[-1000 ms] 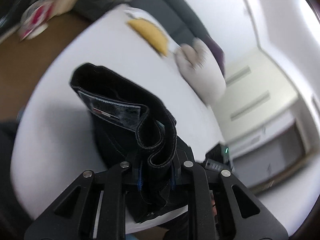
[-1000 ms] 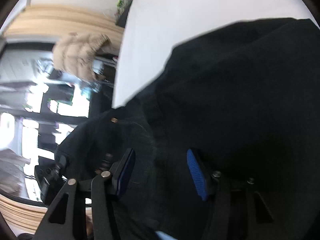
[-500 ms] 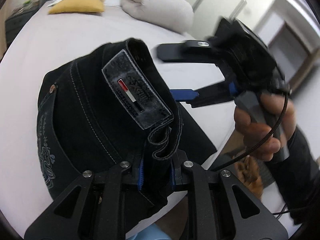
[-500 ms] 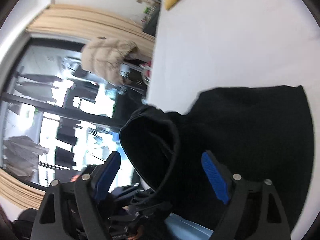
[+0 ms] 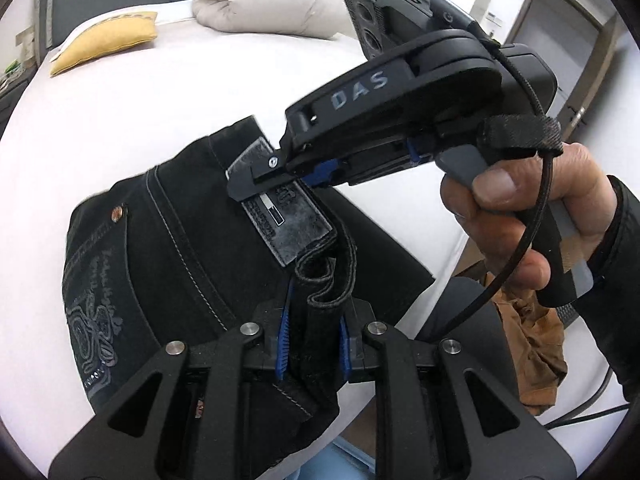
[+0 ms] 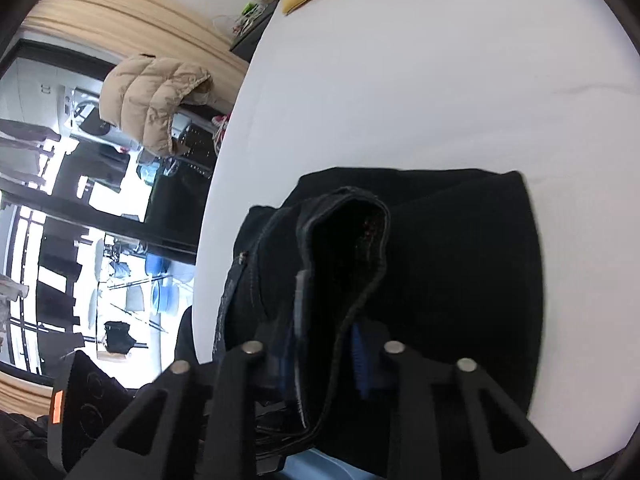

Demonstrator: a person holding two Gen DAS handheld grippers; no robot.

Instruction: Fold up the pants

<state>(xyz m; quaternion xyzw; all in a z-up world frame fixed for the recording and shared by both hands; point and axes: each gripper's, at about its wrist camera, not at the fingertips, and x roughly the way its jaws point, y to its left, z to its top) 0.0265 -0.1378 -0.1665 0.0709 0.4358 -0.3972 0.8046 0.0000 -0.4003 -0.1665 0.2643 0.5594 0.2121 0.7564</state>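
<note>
Both clamped on black jeans [image 5: 192,248] waistband: left gripper [image 5: 313,344] near leather patch [image 5: 280,208], right gripper [image 5: 276,172] just beyond patch.

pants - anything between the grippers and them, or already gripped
Nothing visible is in the way. The left gripper is shut on the pants at the waistband, and the right gripper is shut on it too.

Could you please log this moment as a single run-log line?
left hand-held gripper: shut on pants waistband | right hand-held gripper: shut on waistband | pants: bunched on white bed
</note>
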